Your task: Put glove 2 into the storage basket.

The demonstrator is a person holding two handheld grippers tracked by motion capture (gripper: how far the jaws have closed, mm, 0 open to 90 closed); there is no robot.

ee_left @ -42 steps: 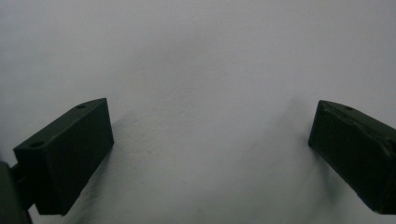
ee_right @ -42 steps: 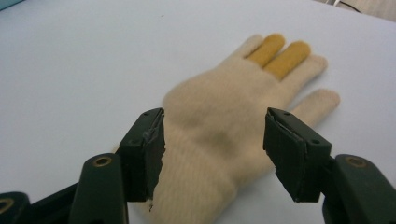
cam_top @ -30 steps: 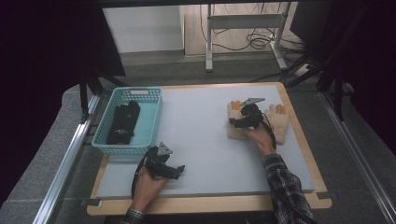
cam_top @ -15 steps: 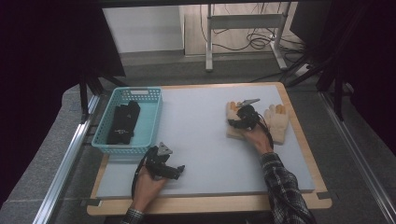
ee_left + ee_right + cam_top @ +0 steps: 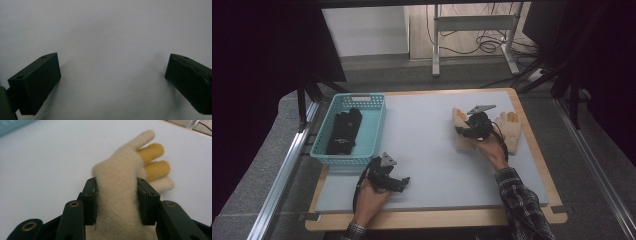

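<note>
The right gripper (image 5: pixel 465 131) has just been closing, and its fingers (image 5: pixel 91 201) now pinch the cuff end of the cream glove (image 5: pixel 120 195), whose long axis runs straight out toward twelve o'clock in the right gripper view. On the surface (image 5: pixel 427 150) the teal basket (image 5: pixel 324 155) (dark gloves inside) lies toward nine o'clock. The left gripper (image 5: pixel 402 183), nearer the basket, rests with its fingers spread apart and empty. A second cream glove (image 5: pixel 510 131) lies at three o'clock.

Plaid sleeve (image 5: pixel 523 199), black grippers

A lab: framed test table (image 5: pixel 532 150), floor cables (image 5: pixel 482 45), dark curtains (image 5: pixel 262 50).
</note>
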